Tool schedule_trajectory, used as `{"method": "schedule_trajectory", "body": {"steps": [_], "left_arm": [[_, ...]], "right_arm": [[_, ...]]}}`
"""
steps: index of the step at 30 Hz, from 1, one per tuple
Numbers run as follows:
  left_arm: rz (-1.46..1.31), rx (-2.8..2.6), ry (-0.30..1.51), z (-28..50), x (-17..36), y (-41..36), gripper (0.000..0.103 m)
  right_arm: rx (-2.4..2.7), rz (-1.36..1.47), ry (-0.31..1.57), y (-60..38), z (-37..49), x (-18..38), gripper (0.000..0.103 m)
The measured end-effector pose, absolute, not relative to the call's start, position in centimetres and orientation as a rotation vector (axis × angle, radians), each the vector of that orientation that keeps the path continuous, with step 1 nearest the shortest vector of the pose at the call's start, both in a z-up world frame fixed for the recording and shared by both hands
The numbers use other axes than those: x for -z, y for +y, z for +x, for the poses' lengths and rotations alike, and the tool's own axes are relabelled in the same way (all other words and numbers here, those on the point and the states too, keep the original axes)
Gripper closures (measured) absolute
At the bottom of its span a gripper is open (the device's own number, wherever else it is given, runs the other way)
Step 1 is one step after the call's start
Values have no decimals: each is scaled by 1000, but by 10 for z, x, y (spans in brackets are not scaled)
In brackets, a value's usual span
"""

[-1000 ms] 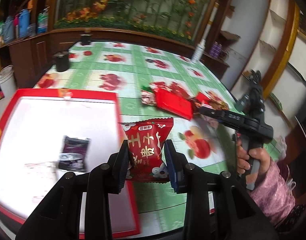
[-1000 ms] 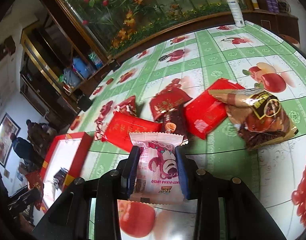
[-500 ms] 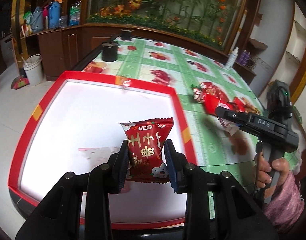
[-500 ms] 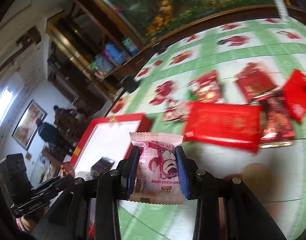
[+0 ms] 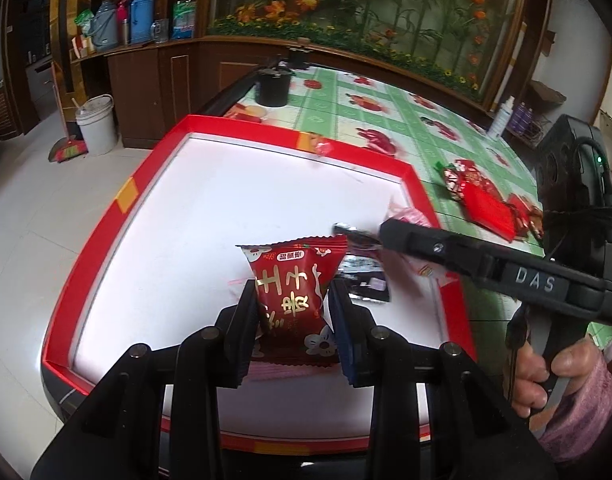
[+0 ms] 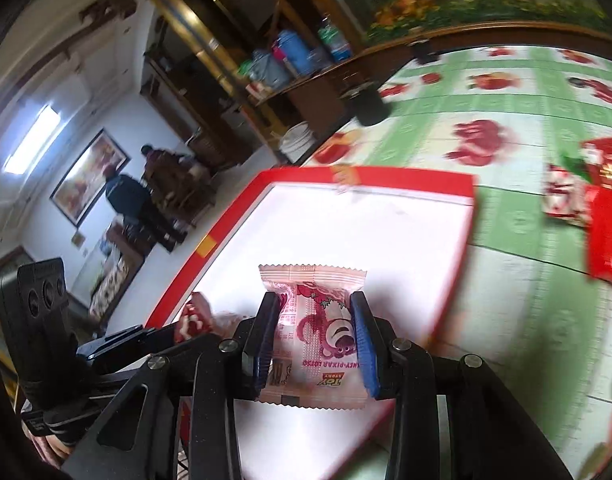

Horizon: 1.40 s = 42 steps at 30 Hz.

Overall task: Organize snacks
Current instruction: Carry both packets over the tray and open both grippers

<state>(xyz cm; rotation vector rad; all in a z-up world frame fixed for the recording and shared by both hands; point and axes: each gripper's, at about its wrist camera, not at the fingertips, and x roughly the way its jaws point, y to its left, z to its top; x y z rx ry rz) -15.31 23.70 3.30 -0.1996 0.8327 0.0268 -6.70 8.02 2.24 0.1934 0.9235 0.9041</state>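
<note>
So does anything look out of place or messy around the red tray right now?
Mostly the loose pile of red snack packets lying jumbled on the green tablecloth outside the red tray. One dark packet lies inside the tray. Nothing looks spilled or torn.

Red-rimmed tray: white floor largely bare at far and left parts, open to approach from above. Obstructions: dark snack packet lying right of centre; right gripper reaching in over right rim. Beyond tray: black pot; heap of red snack packets on tablecloth.
</note>
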Motion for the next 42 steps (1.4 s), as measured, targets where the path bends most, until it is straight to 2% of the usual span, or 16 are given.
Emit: {"method": "schedule_trajectory", "body": {"steps": [5,14,17,21,25,27,29,33,37,39,42], "left_arm": [[-216,-61,833,-151,-31,250,71],[-232,-127,843,-145,-30,257,68],[-226,-147,843,-145,-32,257,61],[-178,-198,812,-147,-42,252,56],[-113,-217,766,-149,-54,237,40],[-74,-205,747,-149,-59,225,39],[-47,-174,736,-147,-64,213,38],[7,-107,721,-142,-72,181,27],[79,-31,730,-140,-76,143,26],[111,-6,739,-139,-74,128,26],[143,43,763,-136,-70,107,26]], "right_arm": [[-931,144,924,106,-70,-19,66],[-938,168,918,105,-70,-25,55],[-924,217,887,92,-70,-31,50],[-897,255,877,79,-64,-35,50],[-870,277,859,65,-62,-40,50],[-852,270,846,57,-60,-43,50],[-827,266,828,45,-56,-47,50],[-768,283,797,7,-48,-53,49],[-676,337,738,-54,-39,-63,49],[-608,361,697,-91,-35,-68,43],[-493,405,658,-153,-27,-71,40]]}}
